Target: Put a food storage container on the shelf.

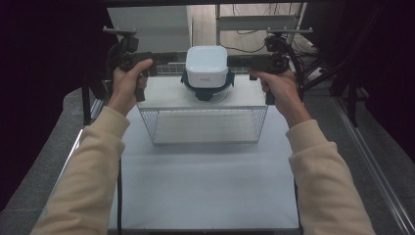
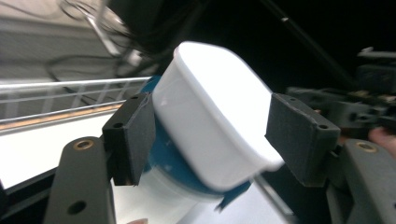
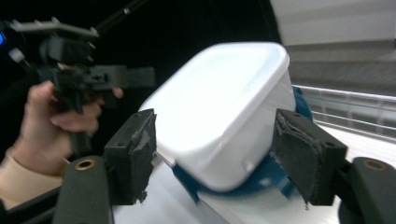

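A white square tub [image 1: 206, 62] sits upside down on a blue-rimmed clear bowl [image 1: 205, 89], on top of a wire rack [image 1: 203, 125]. My left gripper [image 1: 161, 66] is level at the tub's left side and my right gripper [image 1: 237, 61] at its right side, both pointing inward. In the left gripper view the tub [image 2: 210, 121] and the blue rim [image 2: 173, 163] lie between the open jaws of the left gripper [image 2: 215, 135]; the pads stand off it. In the right gripper view the tub [image 3: 224, 112] sits between the spread jaws of the right gripper [image 3: 219, 154], untouched.
The rack's flat white top [image 1: 166, 95] stands at the far middle of the grey table [image 1: 205, 186]. Dark curtains flank both sides. A metal frame and cables [image 1: 254, 24] lie behind the rack.
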`<state>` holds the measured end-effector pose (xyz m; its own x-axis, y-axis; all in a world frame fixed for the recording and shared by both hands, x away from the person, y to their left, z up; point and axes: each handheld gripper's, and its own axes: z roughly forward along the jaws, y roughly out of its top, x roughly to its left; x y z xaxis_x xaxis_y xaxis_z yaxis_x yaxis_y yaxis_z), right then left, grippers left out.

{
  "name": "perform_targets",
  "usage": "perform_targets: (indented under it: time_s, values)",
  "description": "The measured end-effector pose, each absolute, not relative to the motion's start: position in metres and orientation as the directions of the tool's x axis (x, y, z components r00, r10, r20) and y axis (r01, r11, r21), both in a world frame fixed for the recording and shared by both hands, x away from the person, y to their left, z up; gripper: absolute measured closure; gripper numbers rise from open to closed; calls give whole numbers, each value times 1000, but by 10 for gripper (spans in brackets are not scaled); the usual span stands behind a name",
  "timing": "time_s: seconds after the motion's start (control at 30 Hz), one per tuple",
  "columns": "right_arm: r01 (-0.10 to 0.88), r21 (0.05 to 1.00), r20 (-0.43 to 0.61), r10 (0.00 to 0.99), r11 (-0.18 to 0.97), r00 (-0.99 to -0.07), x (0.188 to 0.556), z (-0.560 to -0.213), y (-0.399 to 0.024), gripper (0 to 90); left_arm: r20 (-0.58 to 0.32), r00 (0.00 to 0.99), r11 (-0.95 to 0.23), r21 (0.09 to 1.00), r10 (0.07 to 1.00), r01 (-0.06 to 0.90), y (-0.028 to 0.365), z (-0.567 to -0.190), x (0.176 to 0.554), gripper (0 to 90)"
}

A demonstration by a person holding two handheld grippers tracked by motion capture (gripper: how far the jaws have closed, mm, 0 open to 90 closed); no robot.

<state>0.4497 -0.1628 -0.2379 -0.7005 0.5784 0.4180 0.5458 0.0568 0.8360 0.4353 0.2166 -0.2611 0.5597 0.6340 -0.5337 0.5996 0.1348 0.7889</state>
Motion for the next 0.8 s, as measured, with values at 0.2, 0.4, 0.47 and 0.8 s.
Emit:
perform_targets:
  time_s: [0.2, 0.4, 0.47, 0.8]
  values:
    - [449, 883, 290, 594, 136, -750, 419, -246, -174, 249, -415, 593, 30, 835, 690, 550, 221, -270, 397, 280]
    - [413, 892, 224, 615, 183, -756, 402, -263, -183, 242, -343, 625, -34, 859, 701, 511, 217, -286, 370, 255]
    - [404, 896, 209, 625, 187, -752, 395, -267, -185, 238, -309, 632, -50, 873, 711, 484, 216, -293, 355, 252]
    - [368, 895, 122, 652, 254, -748, 339, -321, -210, 232, -234, 624, -114, 878, 745, 465, 212, -356, 291, 225]
